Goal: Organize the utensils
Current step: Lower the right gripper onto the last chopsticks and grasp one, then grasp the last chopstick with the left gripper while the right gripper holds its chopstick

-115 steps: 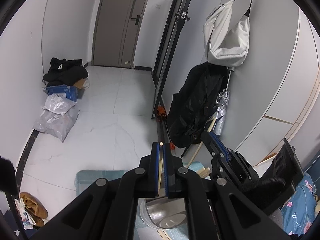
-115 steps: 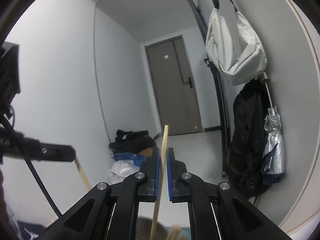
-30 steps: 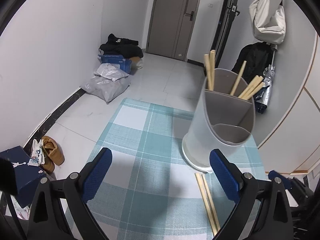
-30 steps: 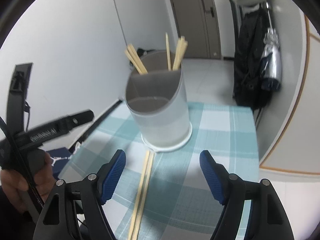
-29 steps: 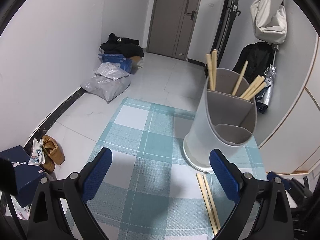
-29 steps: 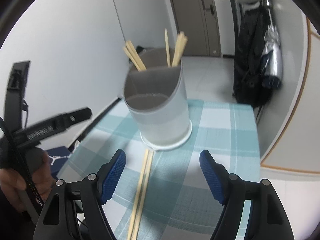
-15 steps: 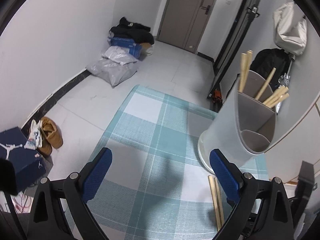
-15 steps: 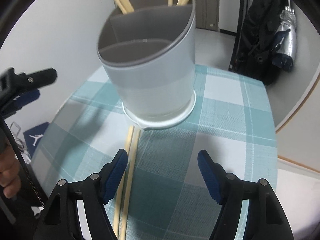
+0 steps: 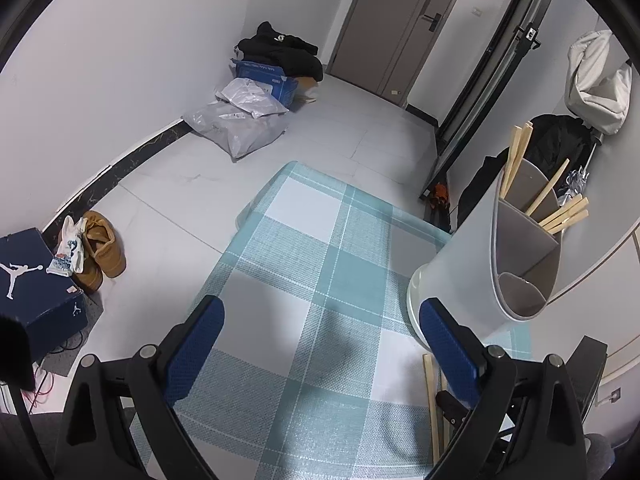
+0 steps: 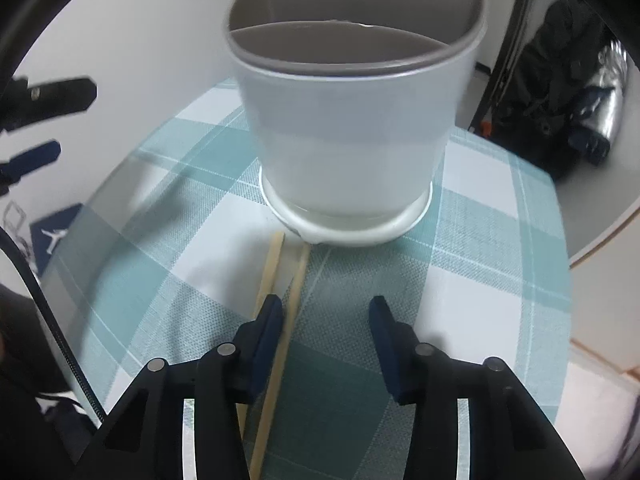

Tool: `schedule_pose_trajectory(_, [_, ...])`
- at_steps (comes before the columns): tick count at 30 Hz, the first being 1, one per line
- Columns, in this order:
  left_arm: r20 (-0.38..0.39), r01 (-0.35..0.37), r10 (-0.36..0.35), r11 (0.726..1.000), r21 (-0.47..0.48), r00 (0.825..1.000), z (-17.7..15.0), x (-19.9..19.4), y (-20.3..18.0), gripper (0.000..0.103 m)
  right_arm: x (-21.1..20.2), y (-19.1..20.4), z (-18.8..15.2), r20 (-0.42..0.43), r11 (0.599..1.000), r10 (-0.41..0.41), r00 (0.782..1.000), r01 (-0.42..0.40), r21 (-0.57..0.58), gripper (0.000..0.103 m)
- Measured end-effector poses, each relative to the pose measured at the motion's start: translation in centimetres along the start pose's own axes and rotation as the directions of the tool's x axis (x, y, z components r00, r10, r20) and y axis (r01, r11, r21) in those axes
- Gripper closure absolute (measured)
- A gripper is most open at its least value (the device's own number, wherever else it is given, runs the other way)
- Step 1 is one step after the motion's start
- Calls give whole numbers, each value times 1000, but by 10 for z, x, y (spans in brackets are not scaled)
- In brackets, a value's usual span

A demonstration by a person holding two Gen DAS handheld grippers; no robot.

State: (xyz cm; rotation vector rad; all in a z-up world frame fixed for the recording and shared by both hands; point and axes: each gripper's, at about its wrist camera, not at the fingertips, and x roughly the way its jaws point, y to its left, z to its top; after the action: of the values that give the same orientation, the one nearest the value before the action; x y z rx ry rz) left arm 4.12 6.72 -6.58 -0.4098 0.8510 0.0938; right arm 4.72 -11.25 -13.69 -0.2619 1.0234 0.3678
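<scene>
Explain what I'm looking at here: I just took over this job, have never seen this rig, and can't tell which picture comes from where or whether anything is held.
There is no robot arm. A person carries two hand-held grippers, each with a fisheye camera looking forward along its blue-padded fingers.

The left wrist view shows the left gripper, jaws wide and empty, over the teal and white checked tablecloth. The right wrist view shows the right gripper down close to the table.

On the cloth stands a pale grey plastic utensil holder with compartments; several wooden chopsticks already stand in its rear sections. Two loose wooden chopsticks lie flat in front of its base.

Nothing is held yet. The right gripper's jaws are closing; one loose chopstick lies between them, the other runs under the left-hand finger.
</scene>
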Motion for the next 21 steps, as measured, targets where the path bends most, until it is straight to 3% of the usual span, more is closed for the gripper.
schedule_pose_trajectory(5, [0,-5,5,1000,-8,1000,1,0,4,7,3,6,5,-1,999,-7,1000,7,-39,67])
schedule_pose_trajectory(12, [-10,-4,5,999,38,1000,-3,4,1,6,11,5,15,8,997,65,998,-65,-42,66])
schedule_pose_trajectory(15, [-13,-13,14,999,52,1000,-4,5,0,6,11,1,15,15,997,70,997,-70,-37,80])
schedule_pose_trajectory(16, [-13,-17,17,998,56,1000,-5,6,-1,6,10,-1,15,13,996,80,997,-79,-34,91])
schedule_pose_trajectory(17, [-16,-20,21,998,61,1000,-5,6,-2,6,11,-5,15,11,996,86,996,-86,-34,96])
schedule_pose_trajectory(21, [-36,-32,35,996,84,999,-9,13,-9,6,10,-12,14,9,993,117,993,-117,-2,98])
